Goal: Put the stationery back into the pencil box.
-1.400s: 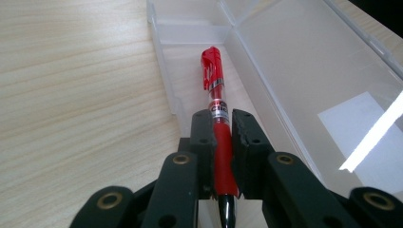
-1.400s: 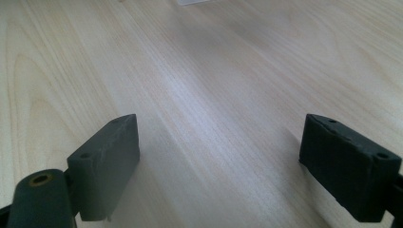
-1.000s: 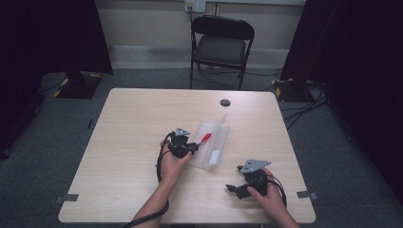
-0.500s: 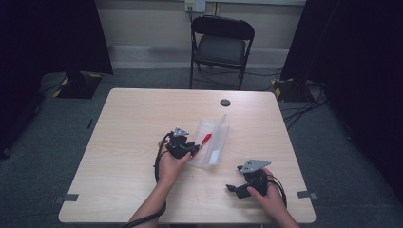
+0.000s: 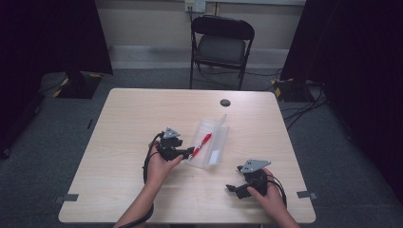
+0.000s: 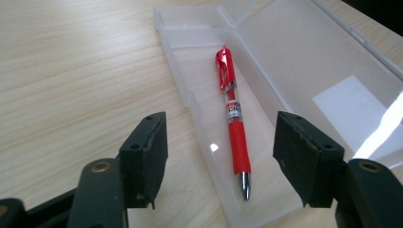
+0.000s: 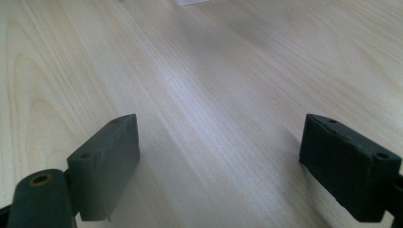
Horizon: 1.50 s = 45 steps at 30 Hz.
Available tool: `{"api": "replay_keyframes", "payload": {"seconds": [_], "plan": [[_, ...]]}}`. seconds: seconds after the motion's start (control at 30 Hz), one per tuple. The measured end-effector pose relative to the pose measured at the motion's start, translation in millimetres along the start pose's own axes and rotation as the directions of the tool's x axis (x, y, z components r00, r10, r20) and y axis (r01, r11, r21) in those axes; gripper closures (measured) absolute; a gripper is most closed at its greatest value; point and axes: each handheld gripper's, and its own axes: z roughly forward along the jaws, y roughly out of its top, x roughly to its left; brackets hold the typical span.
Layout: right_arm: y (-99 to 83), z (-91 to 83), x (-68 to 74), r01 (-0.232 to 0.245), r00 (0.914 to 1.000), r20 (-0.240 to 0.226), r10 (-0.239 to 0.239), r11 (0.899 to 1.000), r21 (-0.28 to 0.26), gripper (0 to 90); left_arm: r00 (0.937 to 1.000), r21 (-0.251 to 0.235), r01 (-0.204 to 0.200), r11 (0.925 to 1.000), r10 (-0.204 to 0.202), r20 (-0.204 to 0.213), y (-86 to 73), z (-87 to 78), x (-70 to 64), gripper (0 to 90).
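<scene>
A clear plastic pencil case [image 5: 212, 142] lies open in the middle of the wooden table, its lid folded out to the right. A red pen [image 5: 201, 144] rests in the case's tray, tip toward me. My left gripper [image 5: 189, 154] is open just at the near-left end of the case. In the left gripper view the jaws stand wide apart around the left gripper [image 6: 222, 142], with the pen [image 6: 234, 118] lying in the case [image 6: 304, 71] between and beyond them, untouched. My right gripper [image 5: 232, 189] is open near the front right of the table, and the right gripper [image 7: 218, 147] is over bare wood.
A black round grommet [image 5: 225, 102] sits at the far middle of the table [image 5: 123, 123]. A black folding chair [image 5: 221, 42] stands behind the table. Cables lie on the floor at the right. Tape marks sit by the front corners.
My left gripper has drawn back slightly toward me from the case. The pen stays in the tray. The right gripper has not moved.
</scene>
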Motion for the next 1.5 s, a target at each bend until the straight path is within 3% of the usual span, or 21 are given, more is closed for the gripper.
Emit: {"api": "replay_keyframes", "payload": {"seconds": [0.13,0.67,1.1,1.5], "plan": [[0.0,0.0,0.0,0.000,1.0000,0.000,0.000,1.000,0.000,12.4,0.9995,0.014,-0.031,0.9994,0.031,-0.007,-2.4,-8.1,2.4,31.9],[0.0,0.0,0.0,0.000,1.0000,0.000,0.000,1.000,0.000,12.4,0.9989,0.009,-0.038,0.9992,0.038,0.027,-16.6,-30.4,11.5,26.6],[0.0,0.0,0.0,0.000,1.0000,0.000,0.000,1.000,0.000,12.4,0.9980,0.035,-0.063,0.9974,0.062,0.012,-31.2,-45.5,19.7,25.2],[0.0,0.0,0.1,-0.001,1.0000,0.000,0.001,1.000,0.000,12.4,0.9986,0.047,-0.053,0.9975,0.053,0.005,-48.8,-57.1,28.4,25.2]]}}
